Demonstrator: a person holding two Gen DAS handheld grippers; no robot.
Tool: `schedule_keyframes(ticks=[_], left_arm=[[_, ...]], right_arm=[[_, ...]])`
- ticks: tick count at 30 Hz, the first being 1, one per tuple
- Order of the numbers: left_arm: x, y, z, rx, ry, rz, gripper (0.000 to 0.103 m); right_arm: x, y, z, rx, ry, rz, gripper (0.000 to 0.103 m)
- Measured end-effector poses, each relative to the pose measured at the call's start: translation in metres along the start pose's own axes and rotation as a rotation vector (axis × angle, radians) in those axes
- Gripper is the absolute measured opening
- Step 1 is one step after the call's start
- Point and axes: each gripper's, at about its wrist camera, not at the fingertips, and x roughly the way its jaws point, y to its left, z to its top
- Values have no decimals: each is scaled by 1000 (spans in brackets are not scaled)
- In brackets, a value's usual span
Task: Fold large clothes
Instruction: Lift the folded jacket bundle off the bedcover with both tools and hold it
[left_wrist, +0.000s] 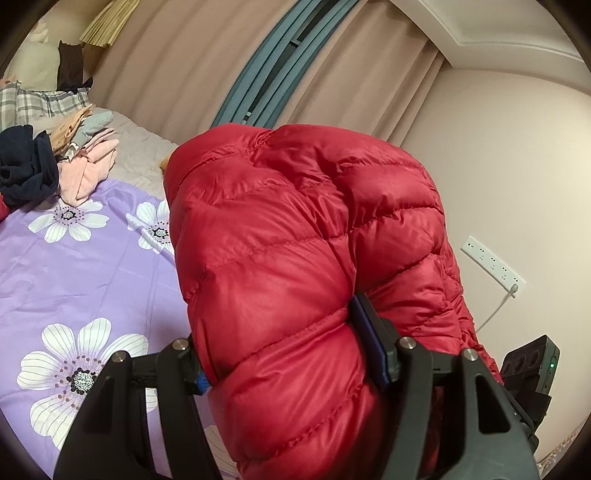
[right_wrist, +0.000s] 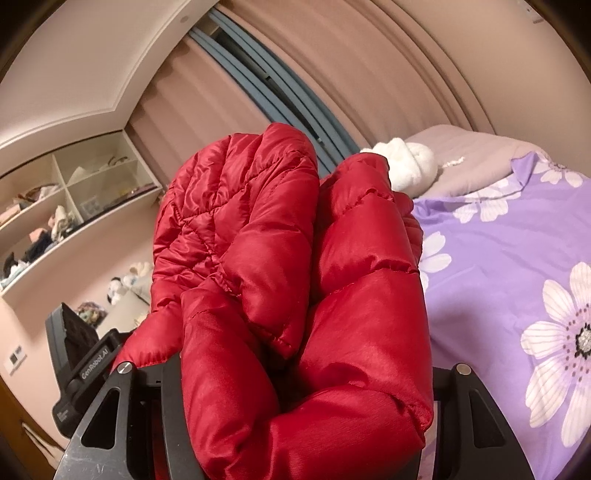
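Left hand-held gripper (left_wrist: 284, 354) clamps a thick fold of red jacket (left_wrist: 303, 229); right hand-held gripper (right_wrist: 295, 373) grips another bunch. Jacket lifted above the bed (left_wrist: 92, 266).

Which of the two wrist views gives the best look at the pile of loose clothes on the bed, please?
The left wrist view: the pile of loose clothes lies in plain sight at the upper left, beside the purple floral bedcover. The right wrist view shows none of it, only the red puffer jacket, bedcover and shelves.
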Motion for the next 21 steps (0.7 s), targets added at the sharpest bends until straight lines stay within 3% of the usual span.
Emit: schedule_keyframes(ticks=[21], left_arm=[[-17, -16, 3, 31, -19, -8, 64]], right_arm=[[-14, 0, 4, -36, -42, 4, 59]])
